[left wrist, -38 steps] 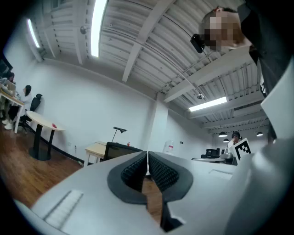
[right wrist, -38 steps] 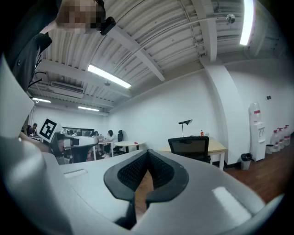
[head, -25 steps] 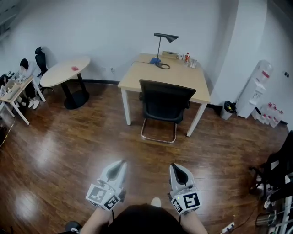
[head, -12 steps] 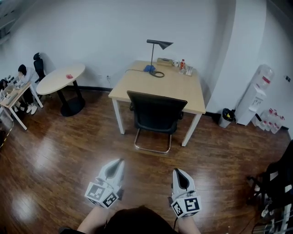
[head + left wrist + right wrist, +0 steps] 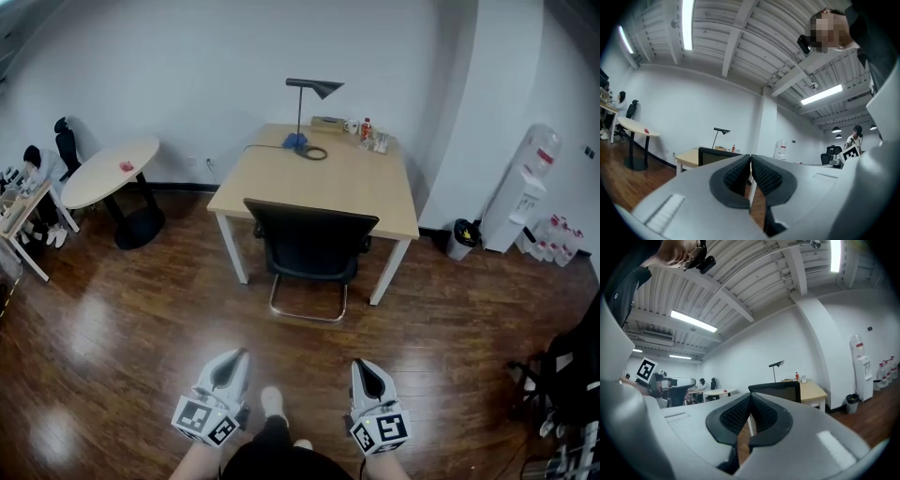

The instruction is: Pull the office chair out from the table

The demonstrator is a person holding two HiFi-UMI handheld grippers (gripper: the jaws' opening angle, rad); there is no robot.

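Note:
A black office chair (image 5: 309, 246) stands pushed in at the near side of a light wooden table (image 5: 323, 178), its back toward me. Its chrome sled base (image 5: 307, 309) rests on the dark wood floor. My left gripper (image 5: 238, 357) and right gripper (image 5: 361, 367) are held side by side low in the head view, well short of the chair, both shut with nothing between the jaws. The chair back shows past the jaws in the left gripper view (image 5: 717, 154) and in the right gripper view (image 5: 780, 391).
On the table stand a black desk lamp (image 5: 305, 112) and small bottles (image 5: 367, 131). A round white table (image 5: 108, 171) is at the left, a water dispenser (image 5: 525, 192) and a bin (image 5: 459, 239) at the right. Dark equipment (image 5: 567, 375) crowds the right edge.
Both grippers and the head camera have advanced toward the chair and table, which now sit lower and larger in the head view. Both jaws stay shut.

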